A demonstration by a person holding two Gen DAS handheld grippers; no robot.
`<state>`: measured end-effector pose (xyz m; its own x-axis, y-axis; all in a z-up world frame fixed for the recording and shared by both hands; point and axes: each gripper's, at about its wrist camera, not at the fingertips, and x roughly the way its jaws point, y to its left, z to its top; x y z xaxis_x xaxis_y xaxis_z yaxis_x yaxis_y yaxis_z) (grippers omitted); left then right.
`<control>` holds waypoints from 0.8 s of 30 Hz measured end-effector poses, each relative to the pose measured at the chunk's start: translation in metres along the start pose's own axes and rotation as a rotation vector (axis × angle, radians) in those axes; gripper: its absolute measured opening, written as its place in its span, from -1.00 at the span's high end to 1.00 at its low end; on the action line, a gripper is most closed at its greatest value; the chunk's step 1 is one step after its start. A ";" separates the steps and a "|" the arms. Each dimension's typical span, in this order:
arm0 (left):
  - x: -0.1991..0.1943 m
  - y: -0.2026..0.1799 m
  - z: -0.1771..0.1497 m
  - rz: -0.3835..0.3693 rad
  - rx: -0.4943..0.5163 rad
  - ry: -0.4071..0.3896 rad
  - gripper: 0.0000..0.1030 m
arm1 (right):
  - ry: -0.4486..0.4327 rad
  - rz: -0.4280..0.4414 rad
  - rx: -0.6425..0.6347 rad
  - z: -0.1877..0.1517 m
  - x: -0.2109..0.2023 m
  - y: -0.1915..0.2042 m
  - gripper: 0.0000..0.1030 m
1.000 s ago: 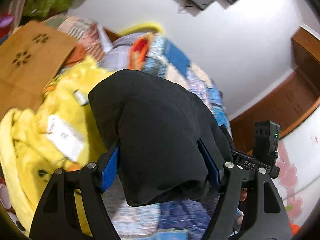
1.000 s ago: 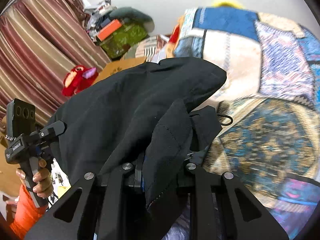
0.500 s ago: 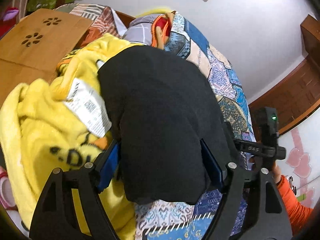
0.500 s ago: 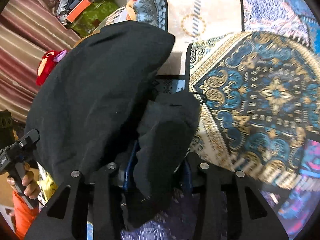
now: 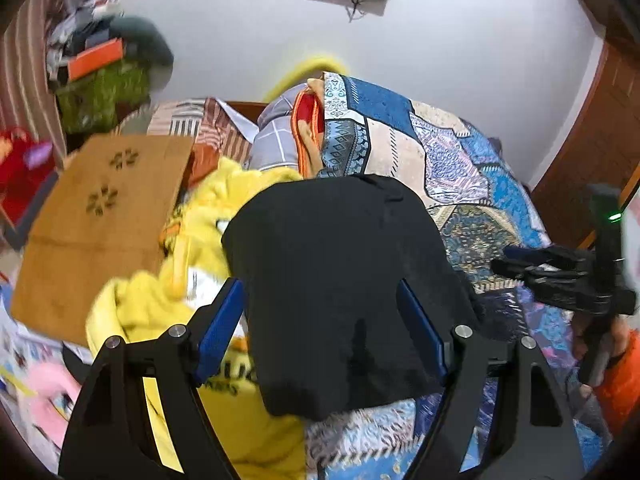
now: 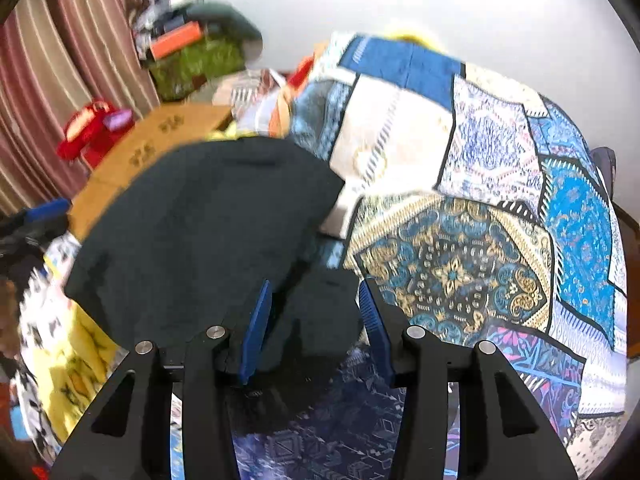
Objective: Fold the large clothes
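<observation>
On the bed's left side, against the yellow blanket (image 5: 208,208), the folded black garment (image 5: 336,280) lies with its long axis running away from both grippers toward the headboard. The left gripper (image 5: 320,316) straddles its near end, jaws wide, pads apparently not pressing. The right gripper (image 6: 312,320), jaws just opening, stands half open around a loose corner at its right edge, so the left hand seems nearer its bulk.

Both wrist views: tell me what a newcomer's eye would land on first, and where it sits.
The black garment dominates, a folded dark bundle lying on the bed's blue patchwork bedspread and filling the middle of both views between the blue-padded fingers. To its left in the left wrist view, a bright yellow fleece is heaped beside a brown cardboard sheet.
</observation>
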<state>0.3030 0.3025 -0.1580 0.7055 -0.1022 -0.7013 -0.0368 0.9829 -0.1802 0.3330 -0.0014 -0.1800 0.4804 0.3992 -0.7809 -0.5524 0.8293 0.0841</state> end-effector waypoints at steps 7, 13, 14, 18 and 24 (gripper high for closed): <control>0.063 -0.011 -0.012 0.108 0.058 0.106 -0.61 | 0.098 0.103 -0.086 0.008 0.055 0.043 0.15; 0.069 -0.023 -0.024 0.158 0.108 0.103 -0.70 | 0.213 0.123 -0.058 -0.018 0.105 0.040 0.03; 0.068 -0.024 -0.024 0.162 0.111 0.102 -0.71 | 0.224 0.133 -0.037 -0.016 0.102 0.035 0.03; 0.058 -0.019 -0.020 0.162 0.044 0.114 -0.65 | 0.190 0.112 -0.020 -0.011 0.075 0.024 0.03; 0.012 -0.033 -0.021 0.147 -0.018 0.046 -0.62 | 0.042 0.089 -0.060 -0.007 0.001 0.024 0.03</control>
<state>0.2980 0.2659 -0.1745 0.6580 0.0357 -0.7522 -0.1503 0.9850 -0.0847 0.3157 0.0165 -0.1829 0.3993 0.4522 -0.7975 -0.6319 0.7660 0.1180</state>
